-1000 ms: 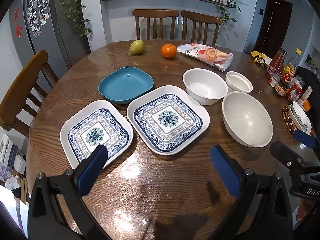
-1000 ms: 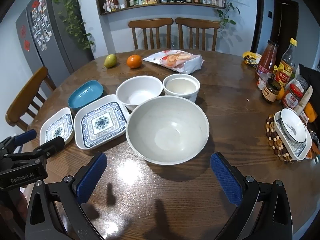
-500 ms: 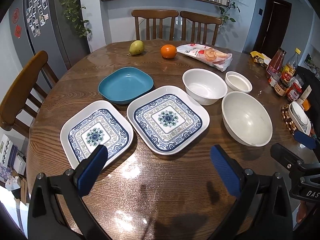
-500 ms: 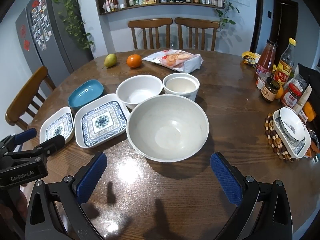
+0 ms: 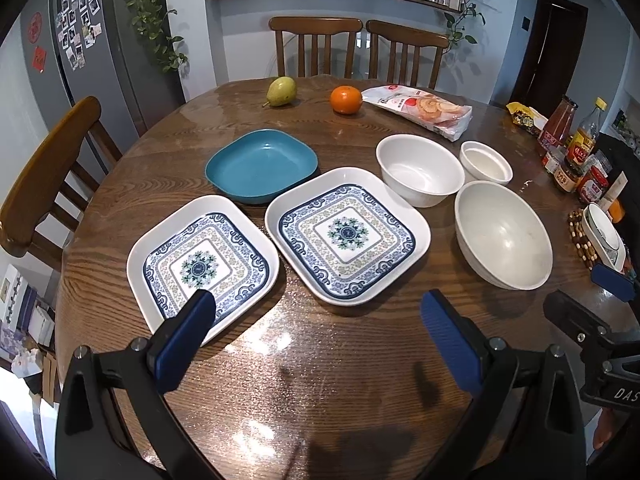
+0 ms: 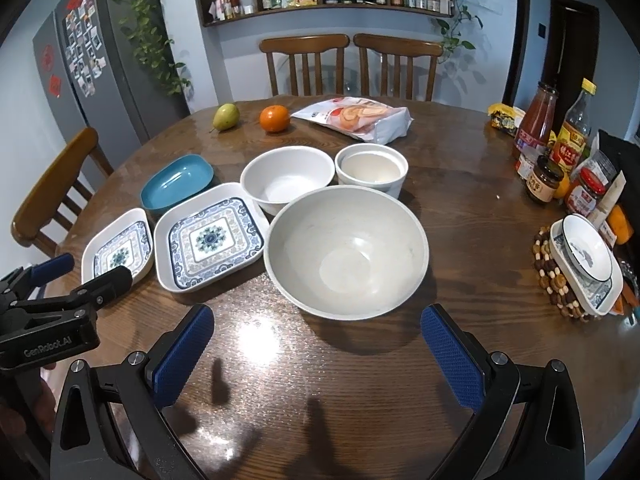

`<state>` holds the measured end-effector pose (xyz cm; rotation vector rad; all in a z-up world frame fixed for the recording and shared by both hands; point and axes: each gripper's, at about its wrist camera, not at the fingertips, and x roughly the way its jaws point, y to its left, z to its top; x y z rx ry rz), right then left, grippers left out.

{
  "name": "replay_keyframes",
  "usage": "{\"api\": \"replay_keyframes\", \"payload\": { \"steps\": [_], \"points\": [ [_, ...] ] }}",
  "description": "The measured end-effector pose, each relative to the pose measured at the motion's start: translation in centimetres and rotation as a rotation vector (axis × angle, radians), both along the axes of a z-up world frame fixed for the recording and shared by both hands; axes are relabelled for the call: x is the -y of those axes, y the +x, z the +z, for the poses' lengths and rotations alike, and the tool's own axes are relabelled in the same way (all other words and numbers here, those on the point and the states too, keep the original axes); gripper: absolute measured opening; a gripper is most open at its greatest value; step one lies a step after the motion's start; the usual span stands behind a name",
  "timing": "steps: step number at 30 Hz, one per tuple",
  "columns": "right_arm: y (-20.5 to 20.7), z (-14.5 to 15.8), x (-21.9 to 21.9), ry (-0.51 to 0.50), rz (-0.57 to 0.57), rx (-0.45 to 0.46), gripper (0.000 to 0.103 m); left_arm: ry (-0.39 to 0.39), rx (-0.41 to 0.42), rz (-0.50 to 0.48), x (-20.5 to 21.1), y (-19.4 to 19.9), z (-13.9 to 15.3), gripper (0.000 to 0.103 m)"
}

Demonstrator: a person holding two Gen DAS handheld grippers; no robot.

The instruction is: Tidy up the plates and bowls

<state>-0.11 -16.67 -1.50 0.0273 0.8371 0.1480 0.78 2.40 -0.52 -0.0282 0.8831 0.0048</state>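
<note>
Six dishes on my bench (image 5: 344,360): three white bowls, two patterned square plates, one blue dish.
Largest bowl (image 6: 346,250): I see it dead ahead of my right hand-held gripper (image 6: 316,356), near its blue pads, not touching.
Middle bowl (image 6: 288,178): behind the largest, just beside it.
Smallest bowl (image 6: 372,168): right of the middle one, near the snack bag (image 6: 360,118).
Patterned plates: two, side by side; the right plate (image 5: 347,236) lies ahead of my left hand-held gripper (image 5: 316,344), the left plate (image 5: 202,264) partly behind its left pad.
Blue dish (image 5: 262,164): behind both plates, close to them.
Left hand-held gripper: released, fingers spread wide, nothing between them, hovering over bare wood.
Right hand-held gripper: likewise released and empty.
Writing: "GenRobot.AI" on the left tool's body in the right view; "DAS" on the right tool's body in the left view.
Fruit: one pear (image 5: 282,91), one orange (image 5: 346,99), at the far edge.
Bottle labels: unreadable to me.
</note>
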Motion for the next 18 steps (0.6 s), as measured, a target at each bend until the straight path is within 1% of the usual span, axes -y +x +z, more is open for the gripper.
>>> {"api": "replay_keyframes", "payload": {
  "steps": [7,12,14,18],
  "points": [
    [-0.1,0.1,-1.0,0.002,0.005,0.002,0.103,-0.007,-0.005,0.005,-0.9,0.0,-0.2,0.102],
    [0.1,0.2,-2.2,0.027,0.036,-0.001,0.103,-0.049,-0.018,0.01,-2.2,0.1,-0.6,0.102],
    [0.2,0.4,-3.1,0.039,0.062,0.002,0.103,-0.053,-0.027,0.02,-2.7,0.2,-0.8,0.102],
    [0.5,0.6,-5.2,0.042,0.115,0.005,0.103,-0.062,-0.053,0.076,-5.1,0.4,-1.5,0.102]
  ]
}}
